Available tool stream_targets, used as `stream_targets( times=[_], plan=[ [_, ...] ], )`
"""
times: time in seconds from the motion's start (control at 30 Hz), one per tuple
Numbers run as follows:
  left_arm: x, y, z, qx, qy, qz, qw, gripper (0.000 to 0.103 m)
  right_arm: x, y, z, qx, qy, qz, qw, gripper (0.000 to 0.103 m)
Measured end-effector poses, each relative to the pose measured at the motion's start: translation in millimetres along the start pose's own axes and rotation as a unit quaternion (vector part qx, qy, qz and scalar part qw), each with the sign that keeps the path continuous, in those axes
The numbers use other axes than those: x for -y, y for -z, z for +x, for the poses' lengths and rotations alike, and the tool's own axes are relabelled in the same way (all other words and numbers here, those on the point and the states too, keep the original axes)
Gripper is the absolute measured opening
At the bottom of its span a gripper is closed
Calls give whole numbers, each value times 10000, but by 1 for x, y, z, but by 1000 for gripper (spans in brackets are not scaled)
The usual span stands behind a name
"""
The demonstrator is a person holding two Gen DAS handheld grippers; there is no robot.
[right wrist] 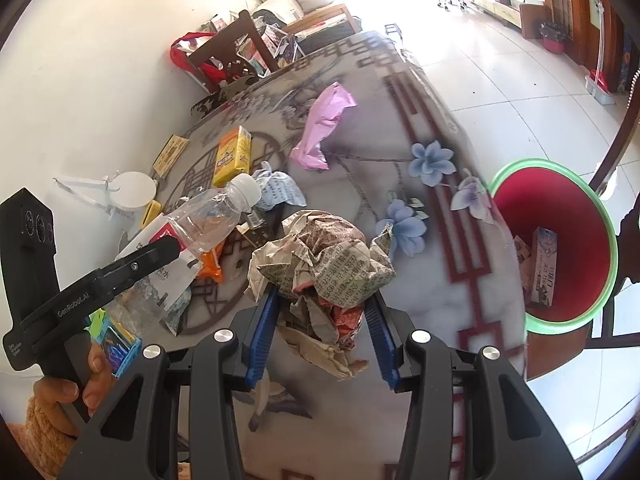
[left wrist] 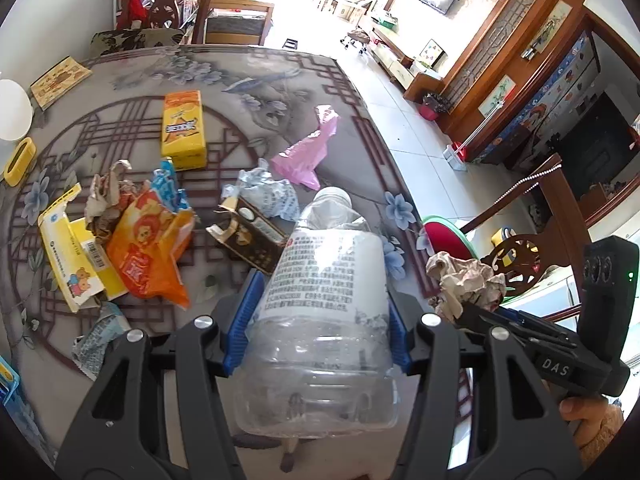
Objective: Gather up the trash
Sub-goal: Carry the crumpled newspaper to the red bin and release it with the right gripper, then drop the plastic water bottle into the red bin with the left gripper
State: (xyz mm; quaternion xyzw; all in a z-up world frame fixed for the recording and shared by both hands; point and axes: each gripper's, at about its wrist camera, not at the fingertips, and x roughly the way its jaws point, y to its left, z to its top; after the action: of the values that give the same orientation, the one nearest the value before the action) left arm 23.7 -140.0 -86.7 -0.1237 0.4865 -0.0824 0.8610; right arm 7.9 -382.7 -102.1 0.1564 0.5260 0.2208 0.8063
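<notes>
The bottle [left wrist: 320, 320] is clear, thin plastic, dented near the neck, with a glossy printed paper-like label and a white matt cap. The left gripper [left wrist: 318, 320] has matt black plastic arms, ribbed blue pads and shiny metal screw heads; the right gripper [right wrist: 322, 316] looks the same. The newspaper ball [right wrist: 320, 268] is rough, crumpled matt paper. The table cover [right wrist: 440, 280] is smooth and glossy, with a printed pattern. The pink bag [left wrist: 308, 152] is thin, wrinkled plastic film. The orange wrapper [left wrist: 148, 252] is shiny foil-like plastic. The yellow box [left wrist: 183, 130] is smooth card. The bin [right wrist: 560, 240] is smooth plastic, red inside with a green rim.
</notes>
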Motion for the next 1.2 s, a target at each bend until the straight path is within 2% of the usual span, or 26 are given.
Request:
stream_targets(
  times=[0.43, 0.6, 0.87, 0.93, 0.97, 1.0, 1.03, 1.2],
  plan=[
    [40, -4, 18, -96, 13, 179, 9998, 54, 48, -10, -15, 107, 30, 317, 9994, 43],
    [56, -9, 27, -136, 95, 266, 9995, 54, 79, -16, -26, 223, 196, 584, 9979, 43],
    [100, -22, 48, -254, 328, 715, 9966, 54, 131, -26, -45, 501, 590, 1023, 9917, 43],
    [111, -26, 53, -276, 385, 825, 9955, 54, 148, -28, -49, 586, 752, 1181, 9884, 48],
    [115, -27, 55, -286, 409, 875, 9949, 54, 155, -29, -51, 643, 837, 1277, 9862, 55],
    [120, -29, 57, -298, 432, 927, 9943, 54, 165, -29, -55, 734, 942, 1463, 9820, 70],
    [127, -30, 61, -320, 460, 999, 9934, 54, 172, -29, -58, 803, 976, 1592, 9791, 75],
    [160, -36, 81, -465, 643, 1367, 9874, 54, 195, -28, -72, 1003, 1059, 1984, 9692, 77]
  ],
)
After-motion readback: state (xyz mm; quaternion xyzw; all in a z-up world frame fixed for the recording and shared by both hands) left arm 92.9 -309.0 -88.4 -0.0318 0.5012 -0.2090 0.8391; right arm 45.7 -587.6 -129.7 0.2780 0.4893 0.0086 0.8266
